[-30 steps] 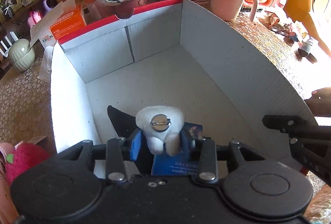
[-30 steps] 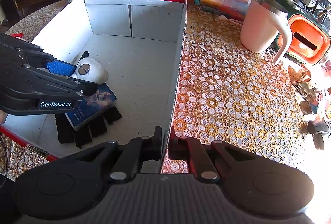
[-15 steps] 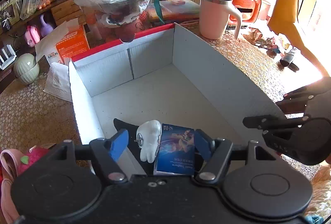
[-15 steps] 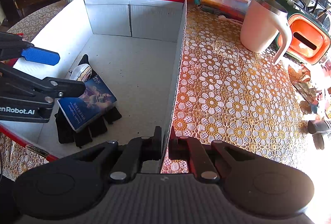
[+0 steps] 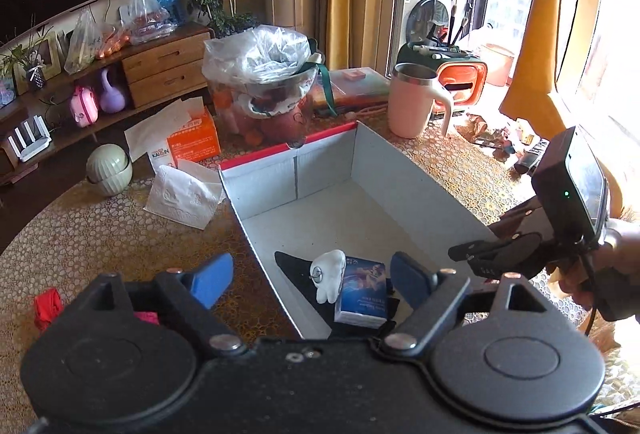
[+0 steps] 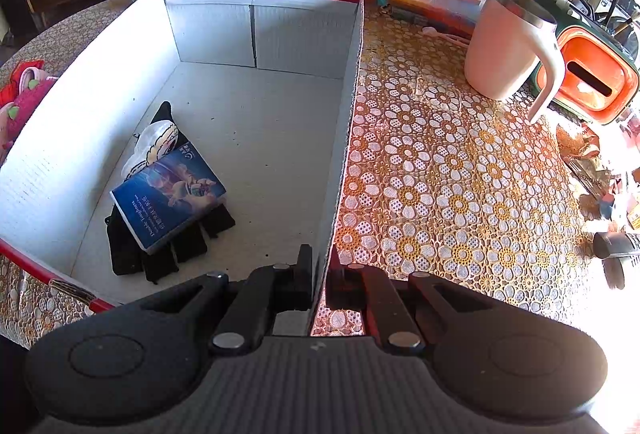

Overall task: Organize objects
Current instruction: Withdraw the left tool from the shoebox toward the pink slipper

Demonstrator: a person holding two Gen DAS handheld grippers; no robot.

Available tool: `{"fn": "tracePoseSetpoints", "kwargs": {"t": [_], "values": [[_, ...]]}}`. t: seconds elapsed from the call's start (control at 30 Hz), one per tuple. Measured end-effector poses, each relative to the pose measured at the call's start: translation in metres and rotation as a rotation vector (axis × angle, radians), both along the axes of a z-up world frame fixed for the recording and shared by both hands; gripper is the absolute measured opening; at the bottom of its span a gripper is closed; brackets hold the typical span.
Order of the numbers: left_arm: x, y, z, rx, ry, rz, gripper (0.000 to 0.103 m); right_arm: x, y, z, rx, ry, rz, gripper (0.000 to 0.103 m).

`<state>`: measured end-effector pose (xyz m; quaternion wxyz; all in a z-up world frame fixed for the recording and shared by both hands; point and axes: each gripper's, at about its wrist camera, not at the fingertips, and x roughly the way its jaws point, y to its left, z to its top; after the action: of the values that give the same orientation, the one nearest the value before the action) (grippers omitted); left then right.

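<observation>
A white cardboard box (image 5: 420,193) with a red rim stands on the table. Inside it lie a white tooth-shaped toy (image 5: 328,274), a blue packet (image 5: 362,294) and a black glove (image 6: 160,254). The toy (image 6: 154,143) leans against the packet (image 6: 168,193) on the glove. My left gripper (image 5: 310,280) is open and empty, raised above the box's near left corner. My right gripper (image 6: 318,270) is shut on the box's right wall (image 6: 348,121) near its front corner; it also shows in the left wrist view (image 5: 480,256).
A pink mug (image 6: 508,45), an orange-and-green holder (image 6: 592,81) and a plastic-wrapped bowl (image 5: 264,89) stand behind and right of the box. An orange tissue box (image 5: 188,141), tissue (image 5: 184,189) and green bowl (image 5: 108,167) lie left. Red and pink items (image 5: 48,310) sit near left.
My left gripper opened, let go of the tooth toy and rose back away from the box. The toy now rests against the blue packet. My right gripper has not moved.
</observation>
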<state>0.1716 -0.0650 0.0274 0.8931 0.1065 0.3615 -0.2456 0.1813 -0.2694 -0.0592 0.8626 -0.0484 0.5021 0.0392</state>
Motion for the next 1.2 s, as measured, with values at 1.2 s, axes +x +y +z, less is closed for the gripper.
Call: {"fn": "tracePoseSetpoints", "kwargs": {"t": [1.2], "values": [[-0.057,0.146,-0.024,-0.147,0.014,0.365,0.102,-0.001,-0.002,0.000,0.002,0.005,-0.005,0.005]]}}
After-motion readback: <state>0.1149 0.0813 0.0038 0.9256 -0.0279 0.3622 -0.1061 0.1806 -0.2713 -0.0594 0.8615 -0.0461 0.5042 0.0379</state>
